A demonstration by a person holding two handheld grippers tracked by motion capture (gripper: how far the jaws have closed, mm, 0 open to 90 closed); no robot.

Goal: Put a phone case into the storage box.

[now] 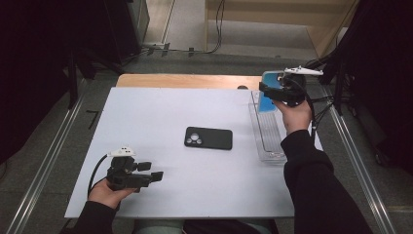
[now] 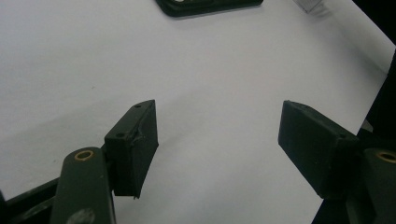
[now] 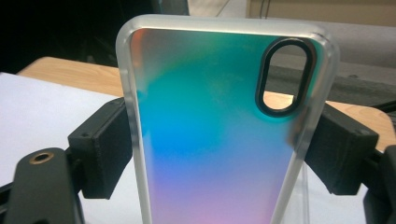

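My right gripper (image 1: 276, 92) has its two black jaws pressed on the long edges of the iridescent blue-green phone case with a frosted clear rim (image 3: 219, 140), one pad on each side, so the jaws stand only as wide as the case is broad. In the right gripper view the case stands upright between my pads, its long axis running straight up away from the gripper body, and the oval black-ringed camera cutout (image 3: 286, 77) sits at the far end, toward the upper right corner. The coloured back panel faces my camera. In the high view the case (image 1: 267, 103) is up at the far right of the white table sheet (image 1: 160, 161), lifted over the far end of the long clear plastic tray (image 1: 269, 141) that lies along the sheet's right edge, the tray's length pointing from me toward the far side.

My left gripper (image 1: 146, 170) hovers low over the near left part of the sheet, jaws spread wide with nothing between them.

A black phone case with round camera rings (image 1: 208, 138) lies flat mid-sheet, its long axis running left to right, rings at its left end, well apart from both grippers.
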